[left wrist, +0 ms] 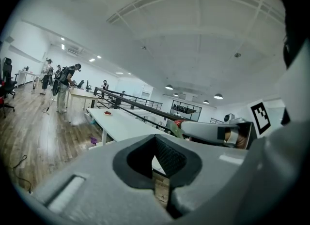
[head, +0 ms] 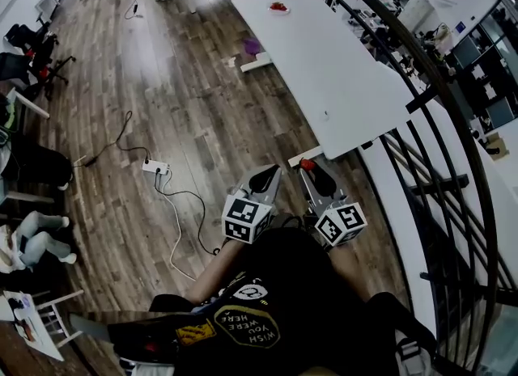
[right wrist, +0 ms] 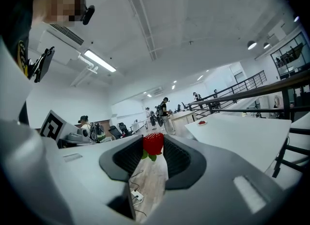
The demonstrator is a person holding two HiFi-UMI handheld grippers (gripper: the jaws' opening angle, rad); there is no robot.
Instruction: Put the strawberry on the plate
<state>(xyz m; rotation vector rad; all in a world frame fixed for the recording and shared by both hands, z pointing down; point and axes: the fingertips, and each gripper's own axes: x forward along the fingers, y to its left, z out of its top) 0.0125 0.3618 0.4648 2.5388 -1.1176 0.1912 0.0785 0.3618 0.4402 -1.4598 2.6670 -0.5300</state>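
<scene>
A strawberry [right wrist: 153, 143] is gripped between the jaws of the right hand-held gripper [right wrist: 153, 147], red body up and green leaves beneath. The left hand-held gripper [left wrist: 154, 147] is seen drawn narrow, only a slit being left between its jaws, and nothing is held there. Both hand-held grippers are kept side by side close to the person's body, over the wooden floor [head: 178, 107]. A white surface [head: 332, 67] is seen ahead, beside a dark railing [head: 453, 116]. The plate [head: 278, 7] is found at its far end, well apart from the strawberry.
</scene>
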